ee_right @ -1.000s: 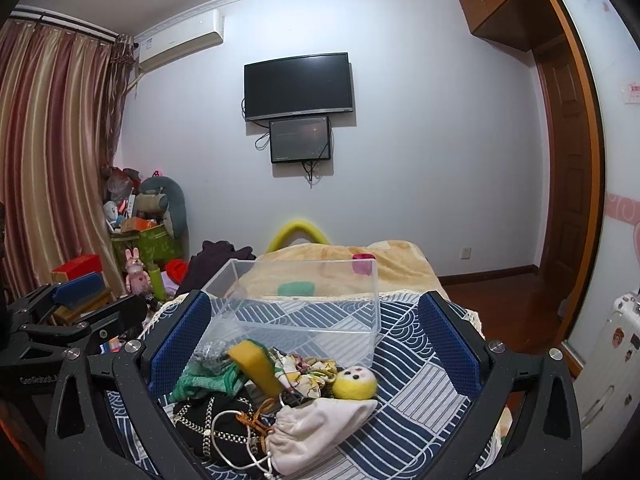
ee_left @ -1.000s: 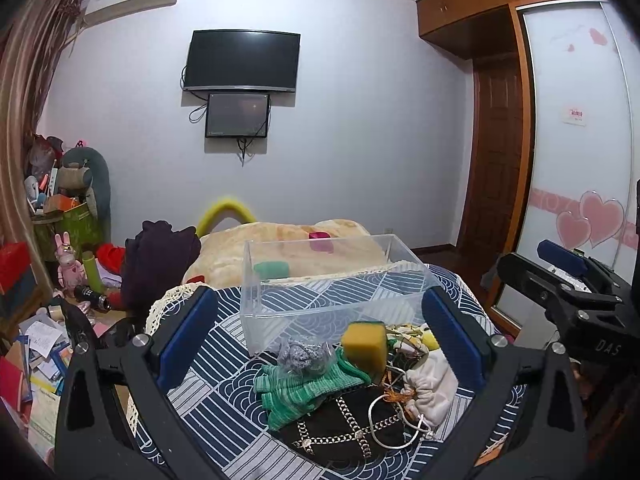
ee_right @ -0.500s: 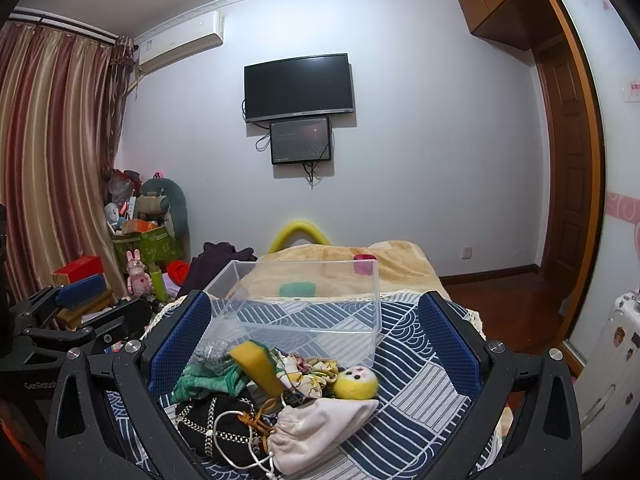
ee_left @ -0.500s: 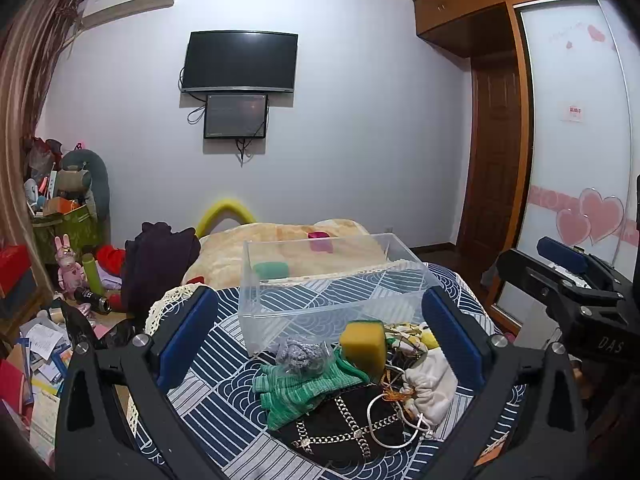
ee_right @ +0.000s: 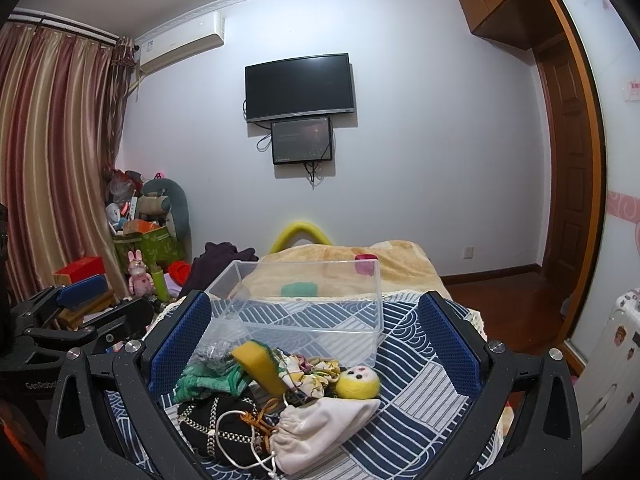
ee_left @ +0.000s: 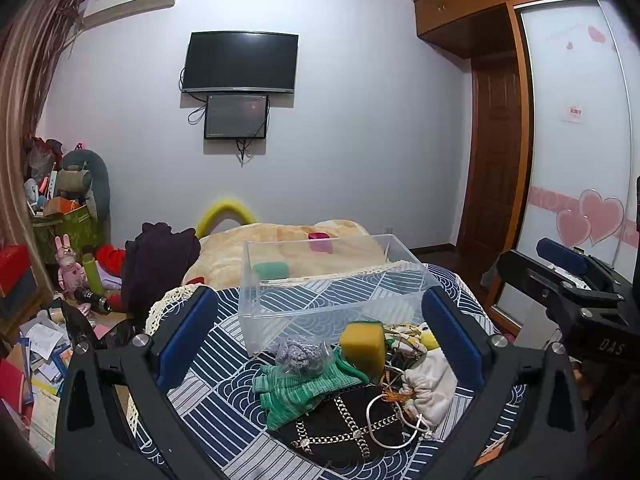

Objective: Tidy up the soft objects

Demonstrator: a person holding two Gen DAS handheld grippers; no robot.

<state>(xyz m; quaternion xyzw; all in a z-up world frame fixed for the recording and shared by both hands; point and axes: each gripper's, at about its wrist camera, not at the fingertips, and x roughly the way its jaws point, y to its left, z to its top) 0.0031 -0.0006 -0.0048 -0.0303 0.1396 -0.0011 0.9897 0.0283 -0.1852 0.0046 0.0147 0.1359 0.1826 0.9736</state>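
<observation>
A pile of soft things lies on a blue patterned cloth [ee_left: 224, 396]: a green knitted glove [ee_left: 296, 390], a yellow sponge [ee_left: 362, 346], a white drawstring pouch [ee_left: 430, 382], a black chain-patterned bag [ee_left: 340, 428], a grey crinkled wad [ee_left: 298, 356] and a yellow felt ball with a face [ee_right: 357, 384]. A clear plastic box [ee_left: 328, 292] stands empty behind the pile. My left gripper [ee_left: 320, 344] is open above the pile, holding nothing. My right gripper [ee_right: 310, 340] is open and empty above the same pile [ee_right: 256, 392].
Behind the box [ee_right: 304, 312] lies a bed with a beige blanket [ee_left: 280, 248], a green block [ee_left: 271, 270] and a pink item [ee_left: 318, 240] on it. Clutter and toys [ee_left: 60, 272] crowd the floor at left. A wooden door [ee_left: 496, 152] stands at right.
</observation>
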